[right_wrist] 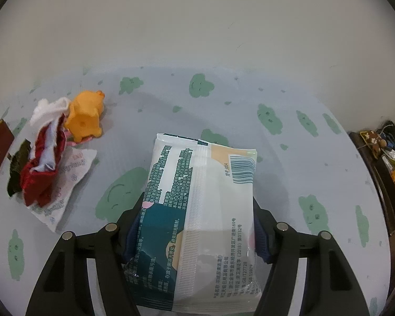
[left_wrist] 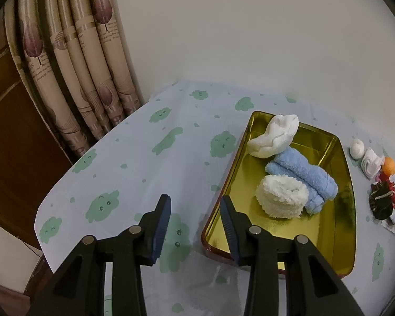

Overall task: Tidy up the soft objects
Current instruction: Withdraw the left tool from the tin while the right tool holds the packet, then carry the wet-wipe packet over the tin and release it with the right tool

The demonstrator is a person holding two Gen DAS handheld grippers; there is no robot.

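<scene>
step: right hand-held gripper [right_wrist: 194,234] clamps wet-wipes pack [right_wrist: 200,210] | left hand-held gripper [left_wrist: 196,223] empty, jaws apart | next: carry to tin [left_wrist: 339,237], table's far edge

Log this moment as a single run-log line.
left gripper: open, empty, beside gold tin | tin: white sock roll, blue towel, fluffy white roll | right gripper: shut on wet-wipes pack
</scene>
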